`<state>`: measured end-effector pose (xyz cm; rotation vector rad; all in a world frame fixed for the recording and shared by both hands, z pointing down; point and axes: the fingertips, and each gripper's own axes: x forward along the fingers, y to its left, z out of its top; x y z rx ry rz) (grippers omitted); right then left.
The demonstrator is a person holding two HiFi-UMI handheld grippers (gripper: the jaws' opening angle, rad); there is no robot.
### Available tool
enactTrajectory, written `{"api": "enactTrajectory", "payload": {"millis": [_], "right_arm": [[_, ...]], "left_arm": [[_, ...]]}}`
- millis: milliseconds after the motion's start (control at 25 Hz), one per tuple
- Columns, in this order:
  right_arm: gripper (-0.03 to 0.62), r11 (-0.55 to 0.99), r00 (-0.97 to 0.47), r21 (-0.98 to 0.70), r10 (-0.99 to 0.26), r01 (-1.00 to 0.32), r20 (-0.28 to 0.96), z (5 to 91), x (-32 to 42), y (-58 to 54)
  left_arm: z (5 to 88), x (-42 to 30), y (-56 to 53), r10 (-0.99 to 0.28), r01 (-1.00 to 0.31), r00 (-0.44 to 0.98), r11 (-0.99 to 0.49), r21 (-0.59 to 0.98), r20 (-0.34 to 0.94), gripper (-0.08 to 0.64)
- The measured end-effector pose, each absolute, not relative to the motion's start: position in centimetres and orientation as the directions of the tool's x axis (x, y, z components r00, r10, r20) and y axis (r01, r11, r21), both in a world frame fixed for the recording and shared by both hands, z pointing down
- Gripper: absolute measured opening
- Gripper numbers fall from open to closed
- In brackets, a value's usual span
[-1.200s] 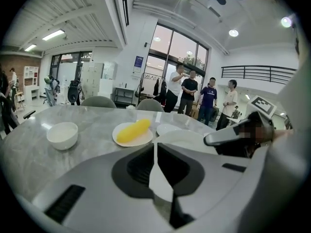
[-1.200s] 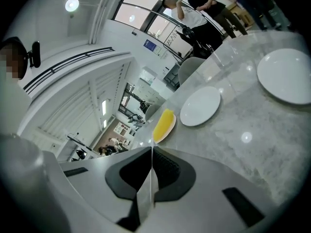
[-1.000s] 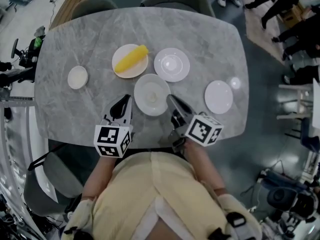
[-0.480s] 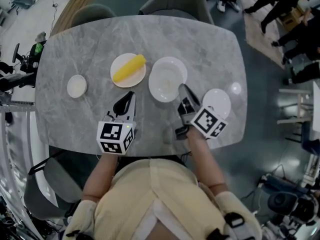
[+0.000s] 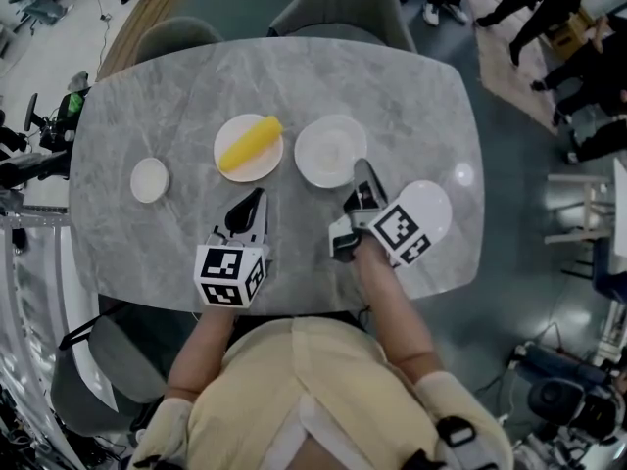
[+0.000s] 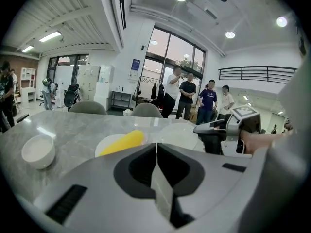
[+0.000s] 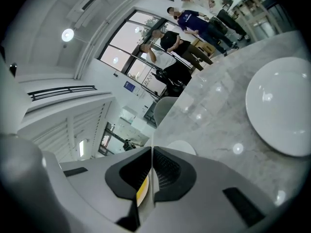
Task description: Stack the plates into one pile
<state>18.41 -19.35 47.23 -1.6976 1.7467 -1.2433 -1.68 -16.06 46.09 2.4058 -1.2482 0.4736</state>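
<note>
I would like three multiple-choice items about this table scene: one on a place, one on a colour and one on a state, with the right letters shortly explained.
1. In the head view, the right gripper's tips are at:
A) the small bowl
B) the rim of the middle plate
C) the table's far edge

2. The long thing left of the middle plate in the head view is:
A) green
B) red
C) yellow

3. The left gripper's jaws are:
A) together, with nothing between
B) wide apart
C) closed on a plate

Key:
1 B, its tips overlap that plate's near rim.
2 C, it is plainly yellow.
3 A, its own view shows the jaws meeting, empty.
</note>
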Motion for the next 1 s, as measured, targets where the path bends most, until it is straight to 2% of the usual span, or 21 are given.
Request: {"api": "enactTrajectory", "payload": {"millis": [200,840,920,1000], "right_arm": [[0.012,-0.240,-0.100,-0.800,-0.932,-0.550,0.349,49.5,19.2,-19.2],[0.025,-0.402,0.031,-0.564,-0.832,-0.722,0.554,54.4,20.0,-18.6],[0.037,-0.401,0.053,-0.492,-0.813,-0.773,0.579,54.6,20.0,-18.5],[0.100,-0.386,0.067,-0.430,-0.803,-0.816,0.592,54.6,19.9,-18.4]], "left_arm": [[46.2,-2.0,-16.5,-0.710,-0.839,0.531,-0.516,0.171,0.462,0.005],[46.8,-2.6,-16.6,-0.697,-0.838,0.531,-0.515,0.178,0.482,0.005],[46.8,-2.7,-16.5,-0.694,-0.836,0.534,-0.518,0.178,0.483,0.005],[46.8,-2.6,-16.2,-0.691,-0.834,0.537,-0.522,0.179,0.484,0.005]]}}
